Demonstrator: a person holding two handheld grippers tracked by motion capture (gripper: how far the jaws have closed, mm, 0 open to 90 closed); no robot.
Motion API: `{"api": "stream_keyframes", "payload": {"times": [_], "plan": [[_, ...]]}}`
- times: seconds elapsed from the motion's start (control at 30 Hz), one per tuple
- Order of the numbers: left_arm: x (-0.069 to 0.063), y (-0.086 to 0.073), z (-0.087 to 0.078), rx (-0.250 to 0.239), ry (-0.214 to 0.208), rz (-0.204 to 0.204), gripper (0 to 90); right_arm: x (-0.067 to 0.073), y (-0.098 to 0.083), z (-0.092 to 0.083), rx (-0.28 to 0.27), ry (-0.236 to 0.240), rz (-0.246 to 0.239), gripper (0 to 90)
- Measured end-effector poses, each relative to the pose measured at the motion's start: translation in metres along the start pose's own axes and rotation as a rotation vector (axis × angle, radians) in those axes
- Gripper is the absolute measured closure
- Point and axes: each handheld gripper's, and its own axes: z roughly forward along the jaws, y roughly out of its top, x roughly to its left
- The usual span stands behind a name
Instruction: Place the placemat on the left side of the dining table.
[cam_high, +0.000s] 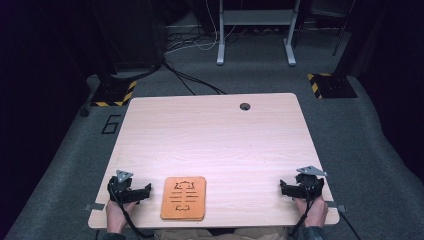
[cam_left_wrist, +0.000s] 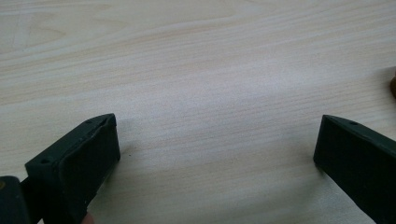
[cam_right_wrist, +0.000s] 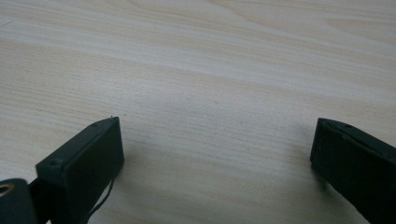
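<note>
Left of the orange board (cam_high: 183, 198), the left hand-held gripper (cam_high: 142, 191) is held spread; well right of it, the right hand-held gripper (cam_high: 285, 188) is likewise spread, both empty on the counter (cam_high: 215, 140).

The dark markings on the orange board (cam_high: 183, 198) are too small to read, and the left gripper view crops it to a sliver at the right edge.

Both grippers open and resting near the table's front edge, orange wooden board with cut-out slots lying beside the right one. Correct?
One thing is off: the orange wooden board with cut-out slots lies beside the left gripper, not the right gripper. The high view shows it. The rest holds: both grippers are open, with only bare light wooden table between the jaws in each gripper view.
</note>
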Motion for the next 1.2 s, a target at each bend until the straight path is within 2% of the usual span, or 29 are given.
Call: {"api": "stream_keyframes", "payload": {"times": [0.27, 0.53, 0.6, 0.7, 1.2], "plan": [[0.0, 0.003, 0.002, -0.001, 0.021, -0.017, 0.4, 0.0, 0.0, 0.0, 0.002, 0.005, -0.006, 1.9], [-0.001, 0.002, 0.003, -0.001, 0.023, -0.017, 0.1, 0.001, 0.002, 0.0, 0.023, 0.012, -0.007, 0.0], [-0.001, 0.003, 0.002, 0.002, 0.02, -0.017, 0.1, 0.007, 0.003, -0.001, 0.033, 0.035, 0.002, 0.0], [-0.001, 0.003, 0.003, 0.001, 0.02, -0.016, 0.1, 0.016, 0.005, 0.0, 0.049, 0.044, -0.03, 0.0], [-0.001, 0.003, 0.002, 0.005, 0.017, -0.013, 0.1, 0.041, 0.013, -0.007, 0.024, 0.108, -0.055, 0.0]]}}
